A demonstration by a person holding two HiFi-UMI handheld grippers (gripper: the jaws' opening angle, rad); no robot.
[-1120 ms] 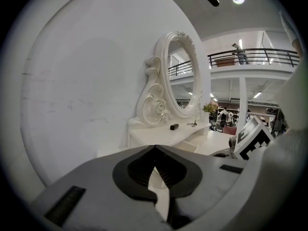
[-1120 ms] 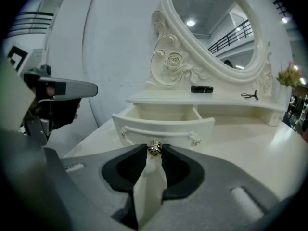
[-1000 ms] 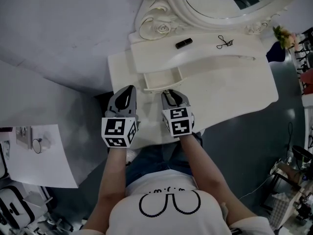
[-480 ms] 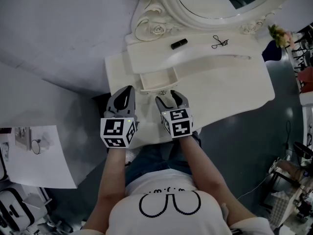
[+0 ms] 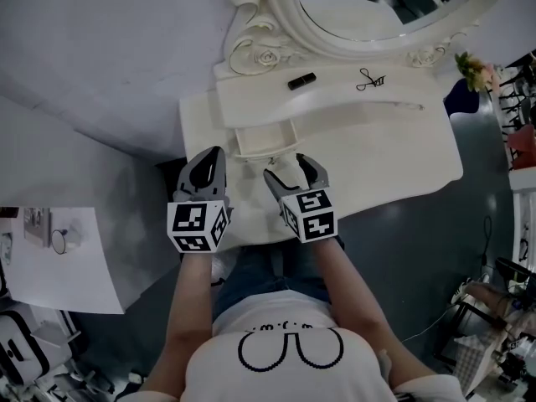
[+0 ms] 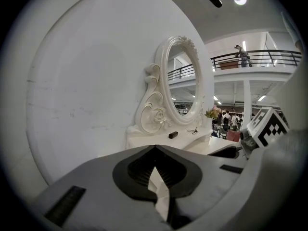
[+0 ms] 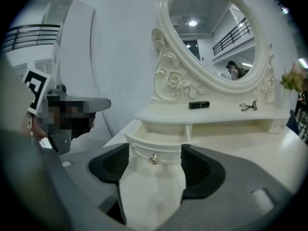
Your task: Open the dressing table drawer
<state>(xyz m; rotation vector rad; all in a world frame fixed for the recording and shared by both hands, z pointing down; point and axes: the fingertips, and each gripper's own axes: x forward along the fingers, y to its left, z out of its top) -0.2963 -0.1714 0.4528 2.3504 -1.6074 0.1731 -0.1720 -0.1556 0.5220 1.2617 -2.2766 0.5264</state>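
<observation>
The white dressing table (image 5: 385,145) has a small drawer (image 5: 263,139) that stands pulled out under its raised shelf. In the right gripper view the drawer (image 7: 159,139) shows its hollow inside and a small metal knob (image 7: 154,159). My right gripper (image 5: 286,167) hovers just in front of the drawer front. Its jaws have just been opening and now stand wide. The knob lines up with the gap of the right gripper (image 7: 155,149), and neither pad touches it. My left gripper (image 5: 216,154) hangs to the left of the drawer. The left gripper (image 6: 155,148) has its tips together on nothing.
A black lipstick tube (image 5: 301,80) and an eyelash curler (image 5: 370,79) lie on the raised shelf below the oval mirror (image 5: 368,15). Flowers (image 5: 471,69) stand at the table's right end. A sheet of paper (image 5: 59,258) lies on the floor at the left.
The right gripper's jaws have spread from nearly closed around the knob to wide open. It has drawn back a little from the drawer front. The drawer stays open and the left gripper has hardly moved.
</observation>
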